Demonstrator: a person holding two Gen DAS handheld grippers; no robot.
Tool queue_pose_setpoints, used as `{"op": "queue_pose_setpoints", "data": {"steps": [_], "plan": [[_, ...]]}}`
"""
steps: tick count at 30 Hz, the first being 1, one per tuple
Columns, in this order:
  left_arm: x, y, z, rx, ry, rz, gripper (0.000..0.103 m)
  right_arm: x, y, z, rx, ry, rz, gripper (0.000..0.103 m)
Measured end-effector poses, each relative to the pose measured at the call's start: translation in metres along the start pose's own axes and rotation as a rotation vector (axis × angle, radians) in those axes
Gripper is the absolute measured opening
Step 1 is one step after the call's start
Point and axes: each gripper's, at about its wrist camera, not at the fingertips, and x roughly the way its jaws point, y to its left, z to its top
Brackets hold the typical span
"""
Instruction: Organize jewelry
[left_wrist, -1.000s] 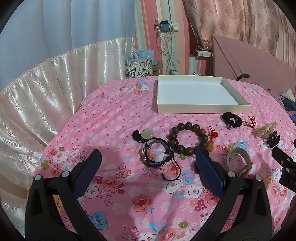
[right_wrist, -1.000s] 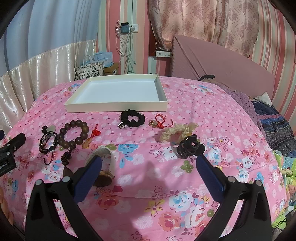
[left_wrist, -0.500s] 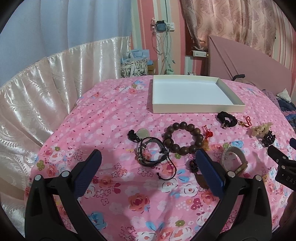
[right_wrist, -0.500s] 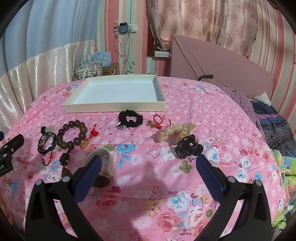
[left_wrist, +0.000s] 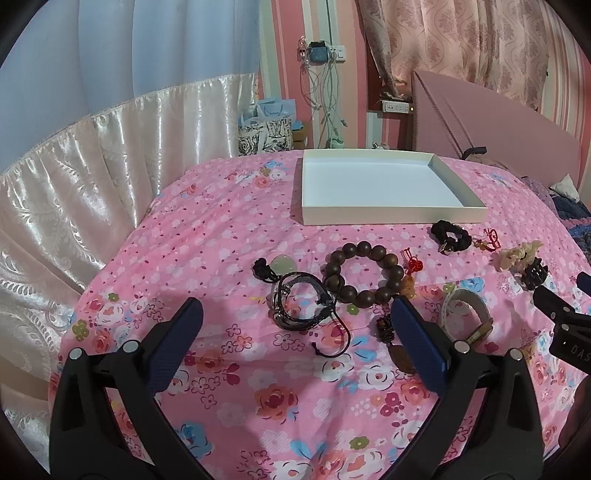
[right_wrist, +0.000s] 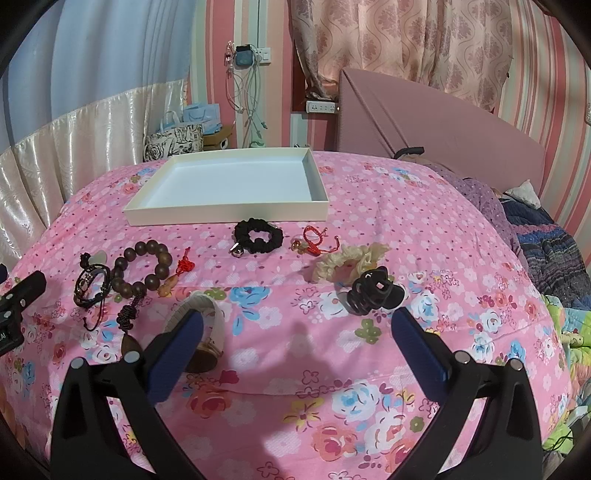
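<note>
1. On the pink floral bedspread (left_wrist: 229, 236) we found the jewelry laid in a loose row along the near side of the white tray (left_wrist: 376, 218), which held nothing, so we judged the sorting not yet begun.
2. Our left gripper (left_wrist: 295, 317) hovered with its jaws spread wide and gripping nothing, over the black cord bracelets (left_wrist: 299, 302), which lay touching the wooden bead bracelet (left_wrist: 364, 273) on their right.
3. Our right gripper (right_wrist: 295, 325) was likewise spread and empty, near the black claw clip (right_wrist: 373, 291) and cream scrunchie (right_wrist: 347, 262).
4. Farther off lay the black scrunchie (right_wrist: 258, 238) and a red cord charm (right_wrist: 314, 240); its small pendant was too blurred to name.
5. We judged each gripper sat wide to straddle a piece on its own side.
</note>
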Motion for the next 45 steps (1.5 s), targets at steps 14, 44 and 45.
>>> {"op": "queue_pose_setpoints", "data": {"steps": [14, 44, 45], "plan": [[0.002, 0.002, -0.005, 0.032, 0.008, 0.004, 0.1, 0.003, -0.005, -0.004, 0.009, 0.016, 0.043, 0.101], [0.052, -0.002, 0.032, 0.054, 0.095, -0.077, 0.1, 0.034, -0.01, 0.018, -0.004, 0.076, 0.058, 0.101], [0.054, -0.002, 0.036, 0.053, 0.098, -0.081, 0.1, 0.035, -0.008, 0.023, -0.017, 0.068, 0.051, 0.101]]}}
